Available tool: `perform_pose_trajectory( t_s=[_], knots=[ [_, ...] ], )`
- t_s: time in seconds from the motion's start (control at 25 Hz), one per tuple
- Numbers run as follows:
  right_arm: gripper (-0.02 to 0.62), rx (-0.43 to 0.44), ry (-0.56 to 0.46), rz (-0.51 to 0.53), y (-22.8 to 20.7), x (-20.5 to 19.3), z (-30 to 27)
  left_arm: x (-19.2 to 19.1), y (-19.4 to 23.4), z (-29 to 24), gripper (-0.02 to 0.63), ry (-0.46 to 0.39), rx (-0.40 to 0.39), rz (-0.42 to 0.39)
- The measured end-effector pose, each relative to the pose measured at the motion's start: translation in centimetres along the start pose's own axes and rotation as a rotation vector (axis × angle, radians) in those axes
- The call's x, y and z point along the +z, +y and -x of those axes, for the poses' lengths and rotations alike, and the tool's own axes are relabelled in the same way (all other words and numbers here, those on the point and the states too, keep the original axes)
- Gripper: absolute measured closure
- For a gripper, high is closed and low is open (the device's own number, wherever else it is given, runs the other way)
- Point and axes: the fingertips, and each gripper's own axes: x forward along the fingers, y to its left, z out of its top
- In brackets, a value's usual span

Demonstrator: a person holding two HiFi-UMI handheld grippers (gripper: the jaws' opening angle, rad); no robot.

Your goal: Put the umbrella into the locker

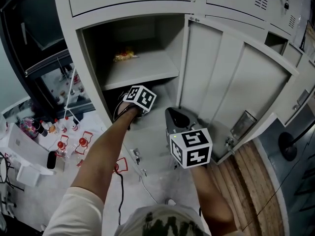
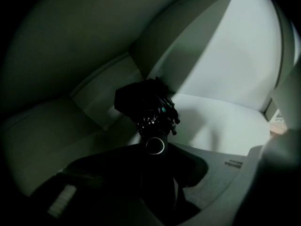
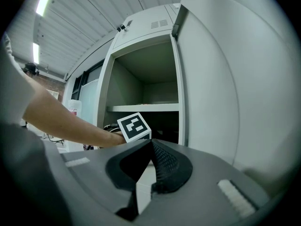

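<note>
Umbrella point(image 2: 145, 108) sits low in the locker point(image 1: 142, 65) between our left gripper's point(image 2: 157, 148) released jaws; our right gripper point(image 3: 150, 142) is clenched, empty.

The open grey metal locker door point(image 1: 231, 87) walls off the right. Under the grey shelf point(image 1: 147, 68), a black folded umbrella point(image 2: 143, 105) occupies the lower compartment's back corner; bare floor lies beside it.

Small red-capped bottles point(image 1: 61, 145) are scattered on the pale floor point(image 1: 34, 205) at the left, near a white box point(image 1: 18, 145) and a flat black object point(image 1: 51, 160). A dark glass-fronted cabinet point(image 1: 42, 63) is seen behind them. Wooden floorboards point(image 1: 248, 176) are laid at the right, with a round black base point(image 1: 288, 146) beyond them.
</note>
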Motion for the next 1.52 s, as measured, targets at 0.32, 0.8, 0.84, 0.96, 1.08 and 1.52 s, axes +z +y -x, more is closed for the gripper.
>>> perform_pose_trajectory(
  t_s=[0.32,0.8,0.84,0.96,1.08,1.52],
  knots=[
    [0.597,-0.007,0.005,-0.016,-0.2,-0.2,0.5,1.1,-0.7,1.6,0.316,-0.108,-0.008,0.015],
    [0.597,-0.029,0.011,-0.043,0.1,-0.3,2.1,2.5,-2.9,7.4,0.314,-0.263,-0.104,0.071],
    [0.598,-0.031,0.010,-0.045,0.2,-0.2,2.2,2.6,-3.1,8.2,0.314,-0.281,-0.117,0.083],
    [0.597,-0.037,0.004,-0.056,0.5,0.1,2.6,2.5,-3.3,10.6,0.314,-0.338,-0.151,0.115],
    [0.597,-0.048,0.002,-0.067,0.7,0.2,3.0,2.0,-3.4,12.7,0.314,-0.389,-0.186,0.128],
    [0.598,-0.087,-0.003,-0.078,1.5,0.3,4.6,0.0,-3.1,22.7,0.359,-0.657,-0.305,0.128]
  ],
)
